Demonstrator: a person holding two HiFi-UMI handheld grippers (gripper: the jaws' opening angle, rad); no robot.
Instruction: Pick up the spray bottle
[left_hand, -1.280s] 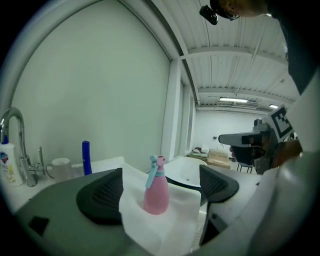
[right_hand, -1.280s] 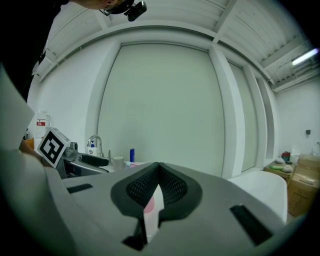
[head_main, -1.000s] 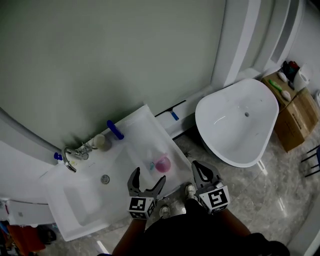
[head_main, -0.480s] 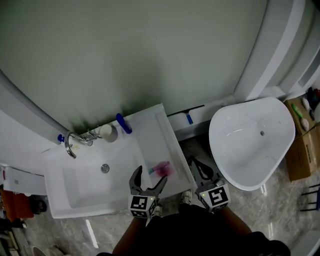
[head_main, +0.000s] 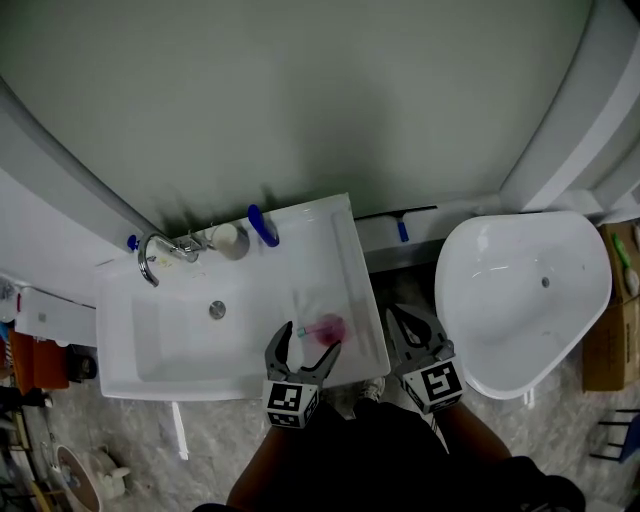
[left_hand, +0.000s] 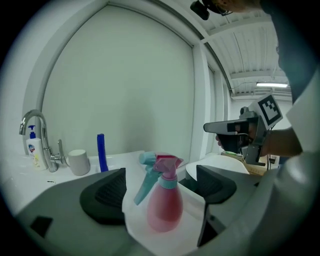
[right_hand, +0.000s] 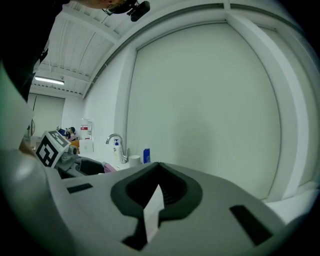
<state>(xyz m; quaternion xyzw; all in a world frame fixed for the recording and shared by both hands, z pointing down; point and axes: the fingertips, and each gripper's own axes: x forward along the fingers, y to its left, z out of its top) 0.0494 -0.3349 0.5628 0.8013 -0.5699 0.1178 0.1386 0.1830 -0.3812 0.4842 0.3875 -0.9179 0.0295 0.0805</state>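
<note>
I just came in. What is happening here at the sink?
A person with a gripper in each hand is going for the pink spray bottle, upright on the white counter beside the basin. The left gripper is open, the bottle between its jaws; they have just been closing but do not grip it yet. The right gripper is shut and empty.

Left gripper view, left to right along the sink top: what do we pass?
faucet → mug → blue tube → spray bottle → right gripper
</note>
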